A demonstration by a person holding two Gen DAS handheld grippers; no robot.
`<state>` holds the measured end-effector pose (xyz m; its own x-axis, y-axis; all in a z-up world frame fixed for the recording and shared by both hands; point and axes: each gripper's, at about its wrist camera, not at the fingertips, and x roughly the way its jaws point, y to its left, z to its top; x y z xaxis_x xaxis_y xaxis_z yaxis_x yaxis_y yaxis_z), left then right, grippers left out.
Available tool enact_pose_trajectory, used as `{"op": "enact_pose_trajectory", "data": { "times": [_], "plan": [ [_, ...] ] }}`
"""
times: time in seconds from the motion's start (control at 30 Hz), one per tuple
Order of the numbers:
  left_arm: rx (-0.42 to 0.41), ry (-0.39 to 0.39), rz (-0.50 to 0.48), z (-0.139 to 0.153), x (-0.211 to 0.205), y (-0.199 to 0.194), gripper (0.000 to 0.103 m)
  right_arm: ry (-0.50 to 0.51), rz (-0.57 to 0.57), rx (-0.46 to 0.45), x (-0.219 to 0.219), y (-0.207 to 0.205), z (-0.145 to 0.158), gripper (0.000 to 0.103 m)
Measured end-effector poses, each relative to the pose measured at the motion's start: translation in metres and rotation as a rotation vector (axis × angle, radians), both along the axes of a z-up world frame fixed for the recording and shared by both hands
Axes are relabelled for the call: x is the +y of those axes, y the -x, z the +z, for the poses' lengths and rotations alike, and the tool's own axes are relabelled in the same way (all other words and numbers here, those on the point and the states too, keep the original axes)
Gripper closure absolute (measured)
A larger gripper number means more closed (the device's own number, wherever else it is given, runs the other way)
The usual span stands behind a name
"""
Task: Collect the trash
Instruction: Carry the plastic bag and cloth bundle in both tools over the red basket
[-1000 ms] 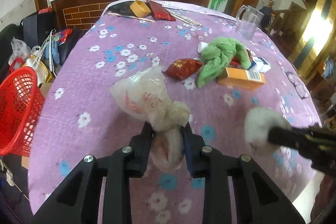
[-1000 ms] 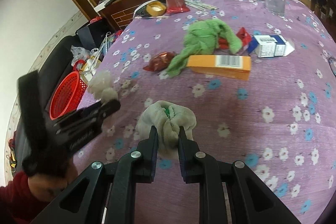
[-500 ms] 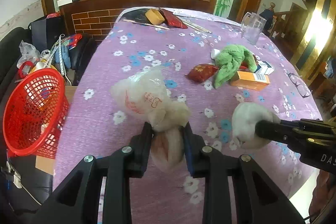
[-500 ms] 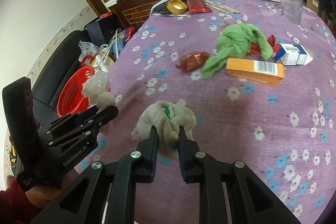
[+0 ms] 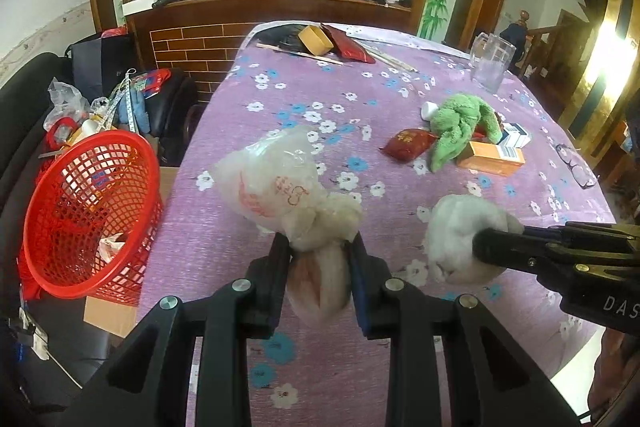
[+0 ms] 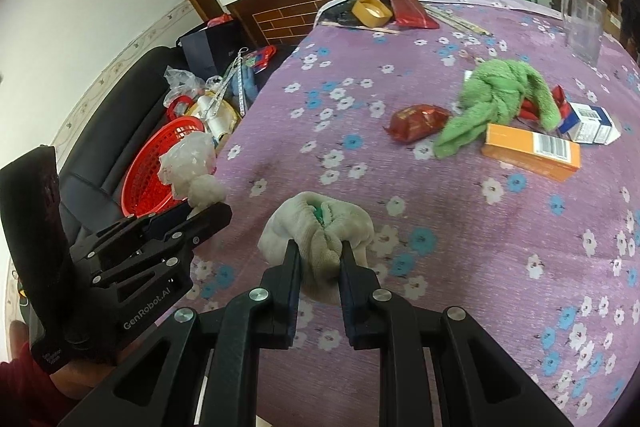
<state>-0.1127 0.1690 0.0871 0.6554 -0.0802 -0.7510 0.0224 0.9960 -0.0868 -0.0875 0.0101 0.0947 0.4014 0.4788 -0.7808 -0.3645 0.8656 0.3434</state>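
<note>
My left fingers (image 5: pixel 318 259) clench the crumpled translucent plastic bag (image 5: pixel 276 187); my right fingers (image 6: pixel 318 259) clench the wadded white tissue (image 6: pixel 316 231). Release only above the red mesh basket (image 5: pixel 84 211) at nine o'clock.

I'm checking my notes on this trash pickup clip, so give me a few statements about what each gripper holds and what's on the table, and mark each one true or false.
1. The left gripper is shut on a crumpled plastic bag. True.
2. The right gripper is open with nothing in it. False: it is shut on a whitish wad with a bit of green inside.
3. The red basket stands on the table. False: it sits off the purple flowered table, beside its edge.
4. A green cloth lies partly over an orange box. True.
5. The clear pitcher lies tipped over. False: it stands upright near the far edge.
</note>
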Motion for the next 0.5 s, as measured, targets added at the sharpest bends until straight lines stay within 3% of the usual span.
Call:
{"op": "enact_pose_trajectory", "data": {
  "times": [0.5],
  "plan": [
    [-0.020,-0.008,0.040,0.006,0.030,0.008,0.076,0.005,0.039,-0.007,0.028,0.000,0.001,0.084]
  ]
}}
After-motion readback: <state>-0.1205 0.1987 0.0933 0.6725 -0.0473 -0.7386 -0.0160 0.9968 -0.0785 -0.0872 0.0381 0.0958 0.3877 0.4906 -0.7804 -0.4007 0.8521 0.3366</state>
